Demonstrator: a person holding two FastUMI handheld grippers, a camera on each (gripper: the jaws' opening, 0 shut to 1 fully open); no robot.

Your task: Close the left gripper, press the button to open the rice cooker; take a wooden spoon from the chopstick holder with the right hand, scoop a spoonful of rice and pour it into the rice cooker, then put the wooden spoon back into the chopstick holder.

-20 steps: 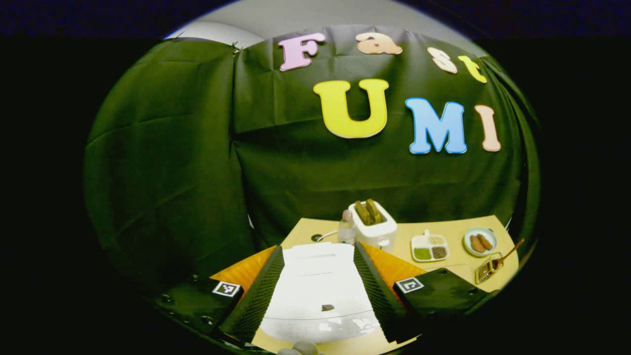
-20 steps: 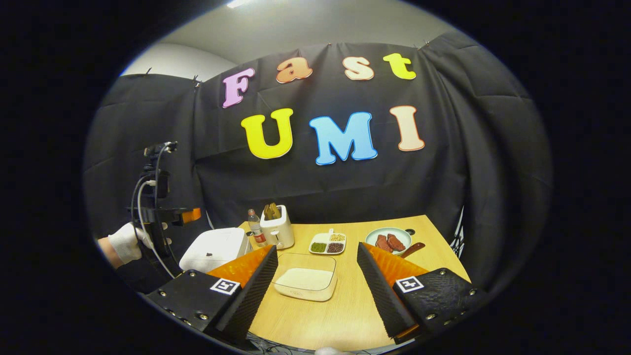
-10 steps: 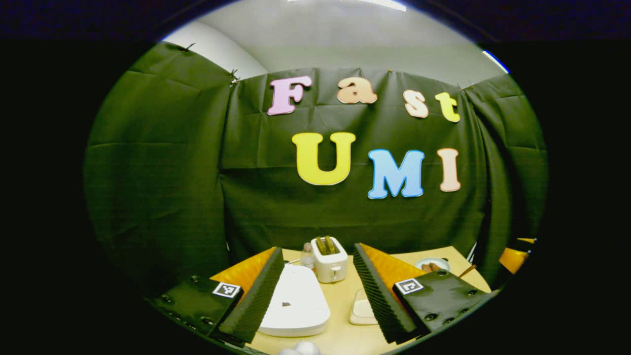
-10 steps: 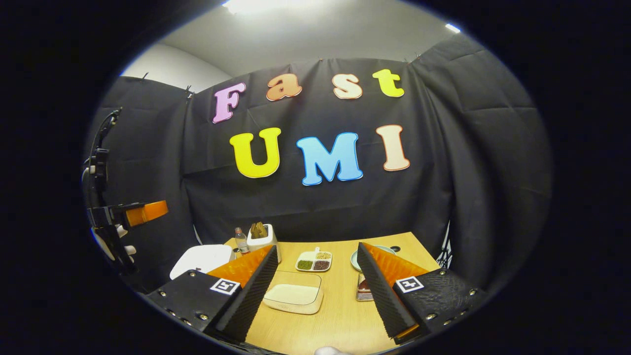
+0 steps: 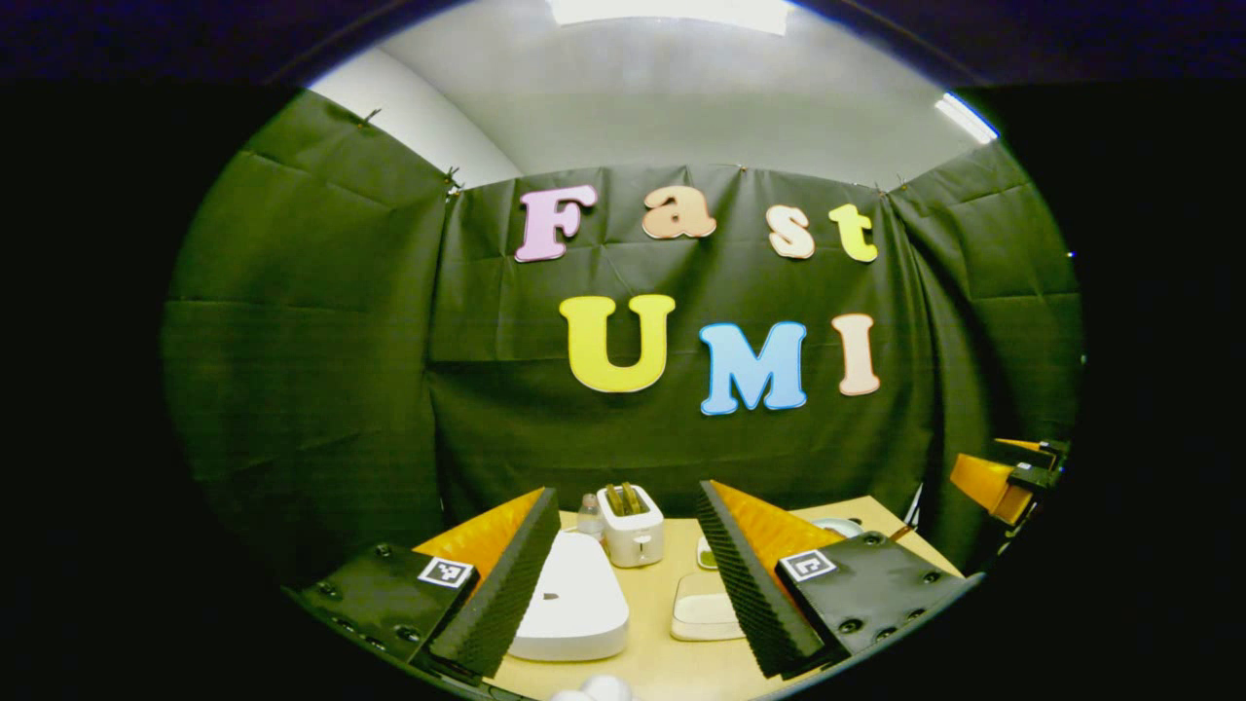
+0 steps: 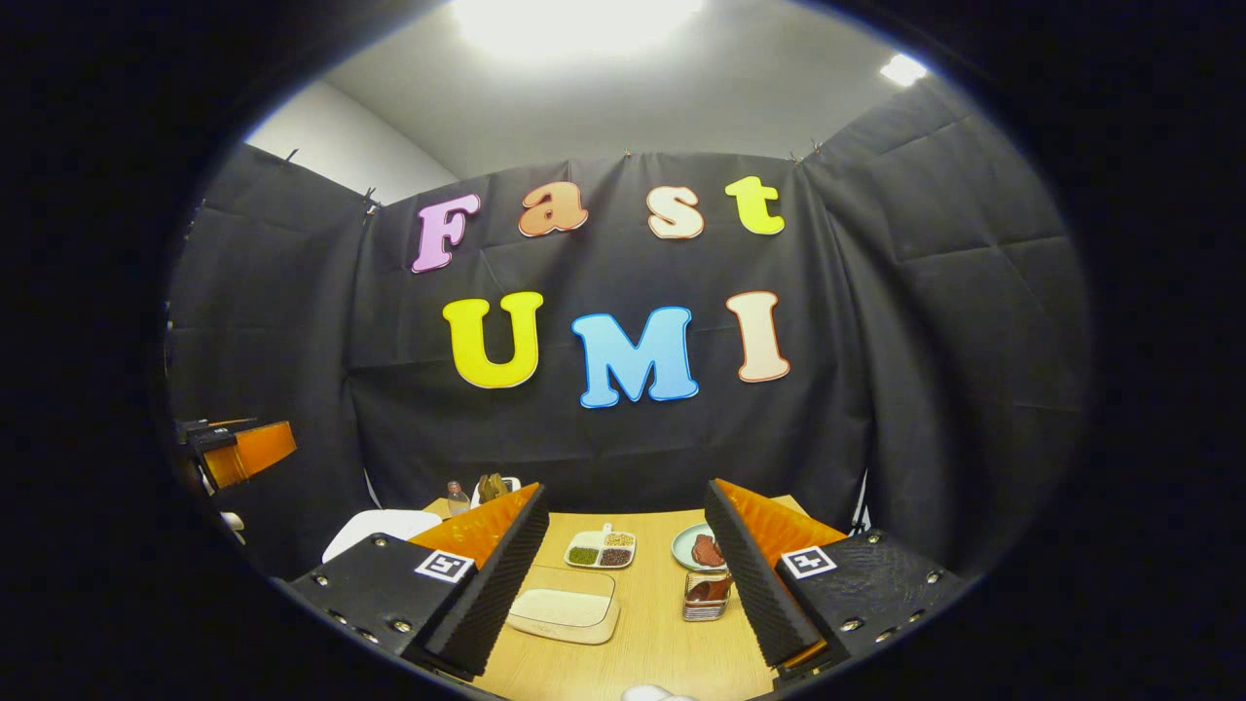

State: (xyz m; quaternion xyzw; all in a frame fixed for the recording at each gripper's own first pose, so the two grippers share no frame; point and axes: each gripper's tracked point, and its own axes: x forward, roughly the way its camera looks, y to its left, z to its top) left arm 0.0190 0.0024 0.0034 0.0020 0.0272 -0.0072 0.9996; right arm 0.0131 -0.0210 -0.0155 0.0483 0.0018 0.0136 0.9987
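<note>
The white rice cooker (image 5: 569, 608) sits lid down on the wooden table, low in the left gripper view, just inside the left finger. My left gripper (image 5: 625, 490) is open, held high and back from the cooker, gripping nothing. In the right gripper view the cooker (image 6: 375, 531) shows at the table's left edge. The chopstick holder (image 6: 706, 596) with the brown wooden spoon (image 6: 712, 587) stands beside the right finger. A clear box of rice (image 6: 565, 607) lies in front. My right gripper (image 6: 624, 487) is open and empty, well above the table.
A white toaster (image 5: 631, 526) and a small bottle (image 5: 588, 515) stand behind the cooker. A divided dish (image 6: 599, 550) and a plate of food (image 6: 696, 547) lie at the back. The other gripper shows at the edge of each view, the left one (image 6: 238, 453) and the right one (image 5: 1003, 477).
Both grippers have lifted and drawn back from the table, tilting upward. The cooker, earlier large between the left fingers, now lies small and low. Both stayed open.
</note>
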